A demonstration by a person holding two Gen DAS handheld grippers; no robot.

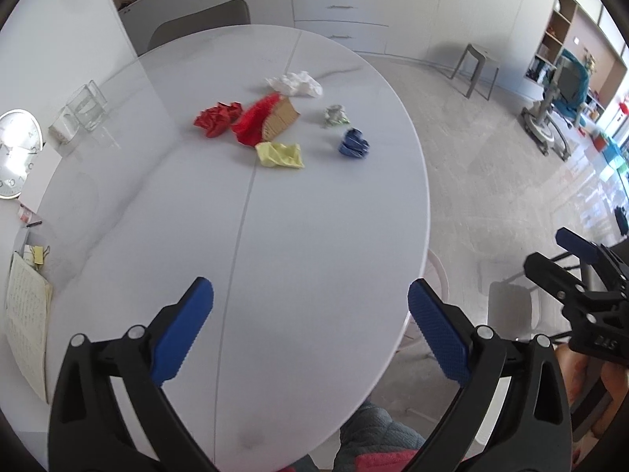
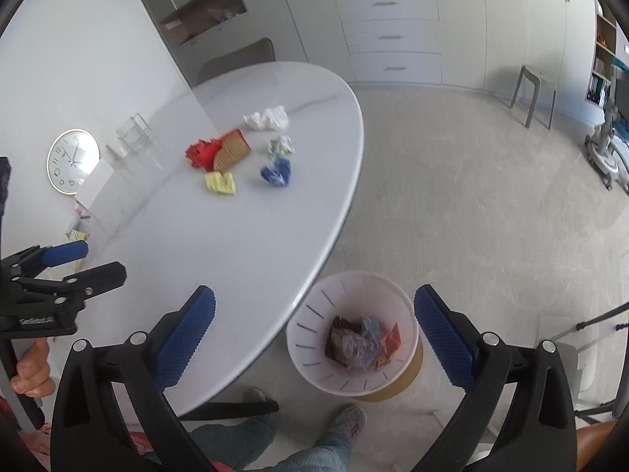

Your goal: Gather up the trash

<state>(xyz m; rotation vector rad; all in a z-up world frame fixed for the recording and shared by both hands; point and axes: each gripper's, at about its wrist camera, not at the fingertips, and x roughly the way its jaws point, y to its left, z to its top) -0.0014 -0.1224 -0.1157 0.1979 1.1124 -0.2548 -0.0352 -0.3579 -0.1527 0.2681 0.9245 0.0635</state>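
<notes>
Crumpled trash lies mid-table: a red paper ball [image 1: 215, 118], a red and tan wrapper [image 1: 267, 122], a yellow paper [image 1: 280, 155], a blue paper [image 1: 354, 143], a green-white wad [image 1: 336, 115] and a white tissue [image 1: 295, 83]. The same pile shows in the right wrist view, with the yellow paper [image 2: 220, 183] and blue paper [image 2: 277, 172] nearest. A white bin [image 2: 314, 316] holding several wrappers stands on the floor by the table edge. My left gripper [image 1: 310, 306] is open and empty over the near table. My right gripper [image 2: 314, 310] is open and empty above the bin.
The white oval table [image 1: 275, 236] has a glass container [image 1: 84, 110], a clock [image 1: 15, 153] and a notebook [image 1: 25, 326] along its left side. A chair [image 1: 200, 27] stands behind it. A grey stool [image 2: 534, 94] stands on the floor. The person's feet [image 2: 346, 421] are near the bin.
</notes>
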